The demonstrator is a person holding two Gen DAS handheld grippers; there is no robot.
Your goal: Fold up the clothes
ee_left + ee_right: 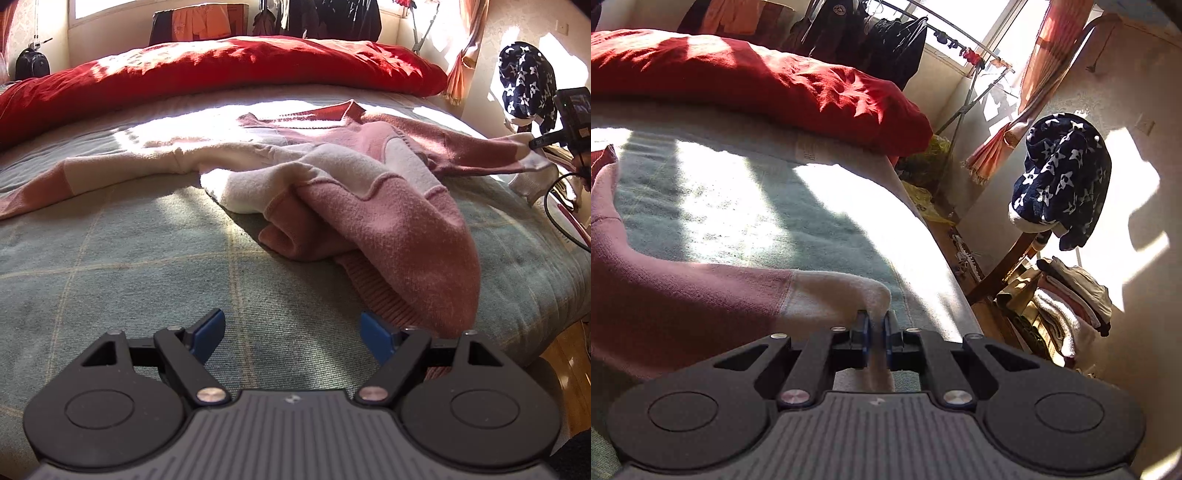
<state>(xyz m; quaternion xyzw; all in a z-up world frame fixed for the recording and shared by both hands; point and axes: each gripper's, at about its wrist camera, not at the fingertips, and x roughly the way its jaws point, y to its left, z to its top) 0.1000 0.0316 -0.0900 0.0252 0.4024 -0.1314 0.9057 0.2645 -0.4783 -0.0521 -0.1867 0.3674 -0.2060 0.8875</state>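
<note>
Nearest to the left camera, the left gripper [291, 334] hangs over the bed [110, 266] with its blue pads wide apart and nothing between them. Further right, the pink and white sweater [369, 192] lies crumpled in the middle of the bed, one sleeve stretched to the left. At the right edge, the right gripper [876, 325] is clamped on the white cuff [849, 291]. This knit looks soft, limp and light, so it will probably sag and stretch; cuffs, hem or shoulder seams seem the best holds.
</note>
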